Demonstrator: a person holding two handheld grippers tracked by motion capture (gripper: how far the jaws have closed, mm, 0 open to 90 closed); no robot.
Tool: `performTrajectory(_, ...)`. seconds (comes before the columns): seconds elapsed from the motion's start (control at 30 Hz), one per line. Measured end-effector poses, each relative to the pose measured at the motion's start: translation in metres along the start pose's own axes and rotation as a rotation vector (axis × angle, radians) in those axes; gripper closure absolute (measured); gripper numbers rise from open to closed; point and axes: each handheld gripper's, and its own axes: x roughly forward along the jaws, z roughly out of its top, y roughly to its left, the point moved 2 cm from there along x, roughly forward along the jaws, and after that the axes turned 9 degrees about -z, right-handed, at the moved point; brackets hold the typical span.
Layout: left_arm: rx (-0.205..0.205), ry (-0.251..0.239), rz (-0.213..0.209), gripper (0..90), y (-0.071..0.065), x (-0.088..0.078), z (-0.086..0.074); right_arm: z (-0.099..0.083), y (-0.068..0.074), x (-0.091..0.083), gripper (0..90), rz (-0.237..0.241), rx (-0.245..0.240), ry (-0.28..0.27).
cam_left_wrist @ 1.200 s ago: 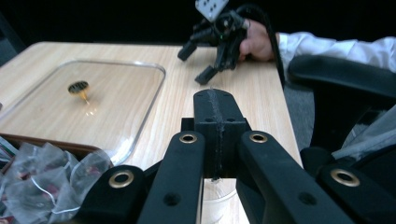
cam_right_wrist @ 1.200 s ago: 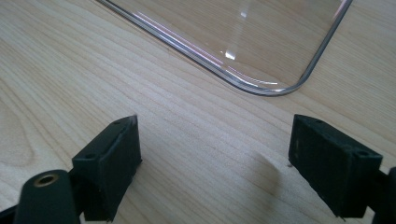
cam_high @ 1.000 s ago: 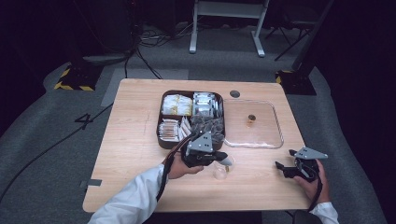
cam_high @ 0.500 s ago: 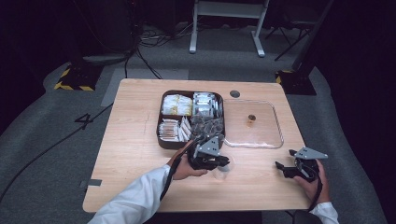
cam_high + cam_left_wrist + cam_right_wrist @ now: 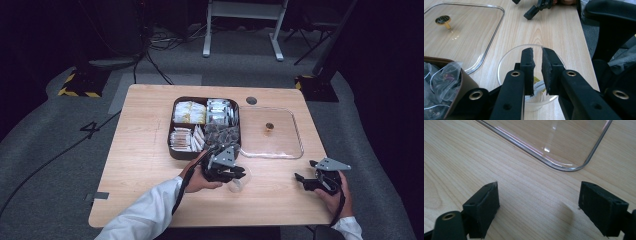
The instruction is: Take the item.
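— Hovering over that clear cup (image 5: 509, 60), the left gripper (image 5: 537, 53) has its jaws hanging right inside the rim, do you see?

— I do. They stand only a narrow slit apart, and they have just been opening a little. Nothing is pinched between the pads. Down in the cup, below the jaws, lies a small packet (image 5: 537, 81) with a bit of yellow on it, loose on the bottom.

— Where does the cup sit on the bench (image 5: 145, 150)?

— Toward the near edge, roughly midway along it, just in front of the brown tray (image 5: 172, 150). From the high view the cup (image 5: 239, 184) peeks out under the left gripper (image 5: 235, 175), and the person's left hand (image 5: 197, 177) wraps the gripper body, with a white sleeve (image 5: 145, 212) running off the near edge.

— And the tray itself?

— Divided into compartments, packed with sachets (image 5: 189, 112) and small wrapped things. Beside it, toward the right edge, the clear lid (image 5: 295, 150) lies flat on the wood with its small gold knob (image 5: 269, 127) standing up.

— What about the other hand?

— The right gripper (image 5: 305, 181) rests near the front right corner, well apart from the cup. Its jaws gape wide with bare wood between them, holding nothing. In its own view one rounded corner of the lid (image 5: 571, 166) lies just beyond the pads (image 5: 487, 205).
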Motion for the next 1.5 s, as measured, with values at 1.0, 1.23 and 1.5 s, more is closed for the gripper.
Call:
performTrajectory(1.0,-0.016,0.022,0.152,46.0,-0.003,-0.044,-0.01,0.0,0.0,0.0,17.1,-0.002,-0.002,-0.001)
performTrajectory(1.23,-0.035,0.036,0.187,25.9,-0.003,-0.051,-0.015,0.0,0.0,0.0,17.1,-0.002,-0.002,-0.001)
performTrajectory(1.5,-0.046,0.04,0.227,18.2,-0.003,-0.061,-0.024,0.0,0.0,0.0,17.2,-0.002,-0.002,-0.001)
